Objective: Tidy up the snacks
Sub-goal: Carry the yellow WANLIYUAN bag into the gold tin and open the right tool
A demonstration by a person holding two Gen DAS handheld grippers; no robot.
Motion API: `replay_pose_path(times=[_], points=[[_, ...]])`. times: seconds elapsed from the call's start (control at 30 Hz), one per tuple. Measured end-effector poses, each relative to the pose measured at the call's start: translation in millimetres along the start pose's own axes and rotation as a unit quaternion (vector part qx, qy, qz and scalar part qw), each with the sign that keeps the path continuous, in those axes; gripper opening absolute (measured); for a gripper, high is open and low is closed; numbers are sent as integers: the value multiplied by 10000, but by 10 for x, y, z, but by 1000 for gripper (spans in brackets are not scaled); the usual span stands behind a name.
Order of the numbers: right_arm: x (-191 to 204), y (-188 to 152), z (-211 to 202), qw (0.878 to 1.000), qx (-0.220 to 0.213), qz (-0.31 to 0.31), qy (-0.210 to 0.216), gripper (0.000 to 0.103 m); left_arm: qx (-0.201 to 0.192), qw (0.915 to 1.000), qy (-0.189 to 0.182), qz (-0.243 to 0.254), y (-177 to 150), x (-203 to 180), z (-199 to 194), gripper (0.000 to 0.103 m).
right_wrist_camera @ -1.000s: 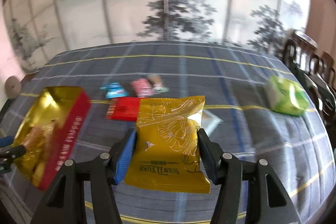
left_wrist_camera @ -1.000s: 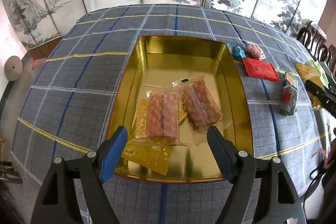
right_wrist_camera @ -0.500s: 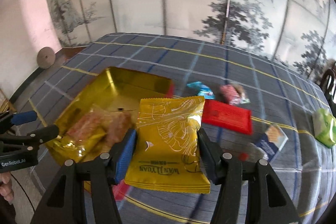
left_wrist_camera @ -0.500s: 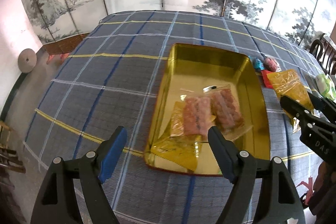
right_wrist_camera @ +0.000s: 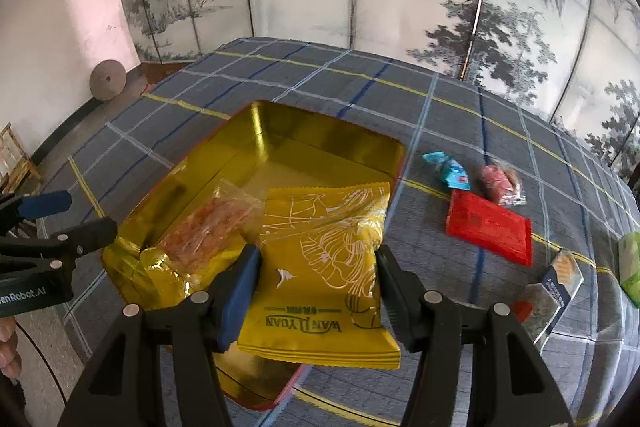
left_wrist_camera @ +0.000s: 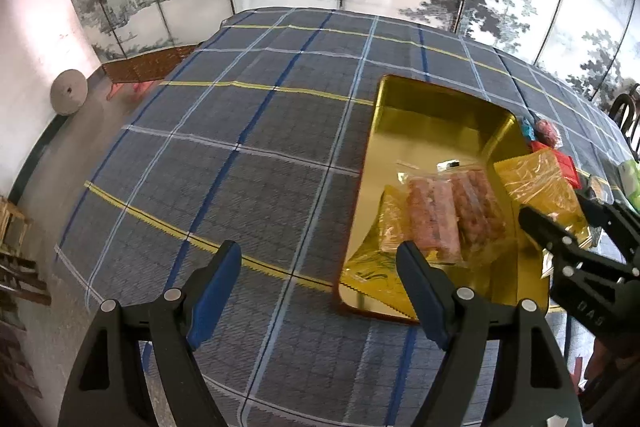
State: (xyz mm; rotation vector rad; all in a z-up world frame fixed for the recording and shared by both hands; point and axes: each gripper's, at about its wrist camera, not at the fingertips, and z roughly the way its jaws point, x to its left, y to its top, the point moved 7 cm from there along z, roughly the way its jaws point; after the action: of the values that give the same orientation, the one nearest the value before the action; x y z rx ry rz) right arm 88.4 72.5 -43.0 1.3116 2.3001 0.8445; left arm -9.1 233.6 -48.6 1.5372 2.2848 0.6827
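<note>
The yellow foil snack packet is clamped by the R gripper and, vs 1 s ago, is now carried over the gold rectangular tin tray, no longer over bare checked tablecloth. The L gripper is held agape w/ nothing between its jaws, shifted left off the tray onto cloth.

Your right gripper, carrying the yellow foil snack packet printed with white line art, has swung from above the loose snacks on the plaid-clothed counter to above the shiny gold rectangular tin tray. The packet now hangs over the tray's near right part, where a second ago it hung over bare cloth. Your left gripper has drifted off the tray to its left; its empty jaws, which framed the two clear bags of pink snacks, now frame plaid cloth, with the tray at the right of its view.
</note>
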Motion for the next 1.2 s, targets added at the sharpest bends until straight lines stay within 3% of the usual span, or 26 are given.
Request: replay_pose_path(times=[0.9, 1.2], points=[[278, -83, 399, 9988, 468, -106, 15, 60, 91, 9999, 87, -59, -34, 81, 21, 77], [278, -56, 331, 9992, 367, -126, 77, 61, 94, 9999, 50, -60, -30, 50, 17, 77]])
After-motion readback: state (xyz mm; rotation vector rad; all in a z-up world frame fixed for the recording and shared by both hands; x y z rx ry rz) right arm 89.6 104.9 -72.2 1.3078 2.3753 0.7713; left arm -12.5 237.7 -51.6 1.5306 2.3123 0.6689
